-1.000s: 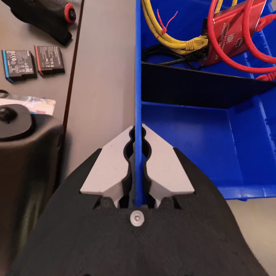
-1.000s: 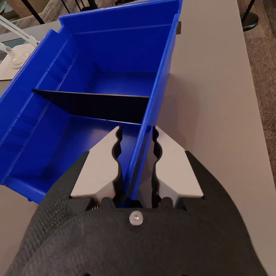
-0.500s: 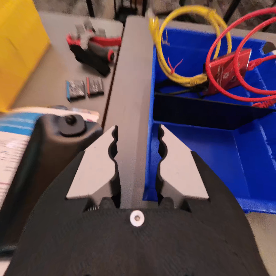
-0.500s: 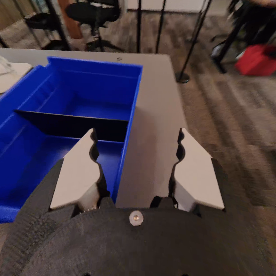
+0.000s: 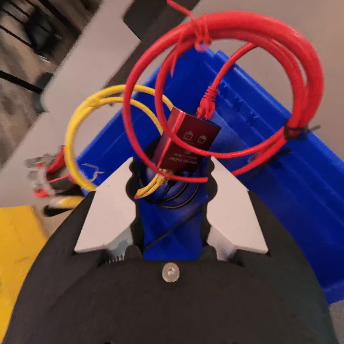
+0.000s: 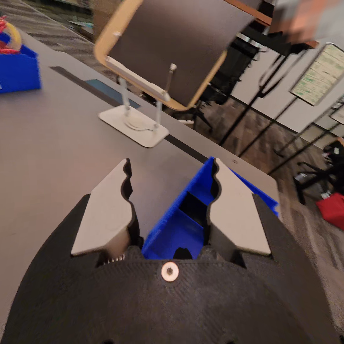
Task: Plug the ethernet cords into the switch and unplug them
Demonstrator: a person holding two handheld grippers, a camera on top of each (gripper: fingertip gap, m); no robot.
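In the left wrist view a red metal switch box (image 5: 188, 137) stands tilted in a blue bin (image 5: 279, 186). A coiled red ethernet cord (image 5: 260, 37) arches above it, and its red plug (image 5: 206, 106) sits at the box's upper end. A yellow cord (image 5: 78, 130) loops to the left, with its plug (image 5: 160, 180) at the box's lower end. Black cable (image 5: 176, 202) lies under it. My left gripper (image 5: 171, 158) is open and empty, just short of the box. My right gripper (image 6: 171, 160) is open and empty above an empty blue bin (image 6: 167, 214) with a black divider (image 6: 193, 204).
A yellow bin (image 5: 16, 242) and blurred red-and-black tools (image 5: 42, 176) lie left of the cord bin. In the right wrist view, a tilted panel (image 6: 167, 46) on a white stand base (image 6: 134, 126) stands on the grey table. The cord bin (image 6: 20, 74) is far left. The table edge and floor are right. One gripper's finger ends stand about 65 centimeters off the other's.
Both grippers let go of the blue bin walls and opened wide. The left one swung over the bin holding the switch and cords. The right one lifted and turned left across the table.
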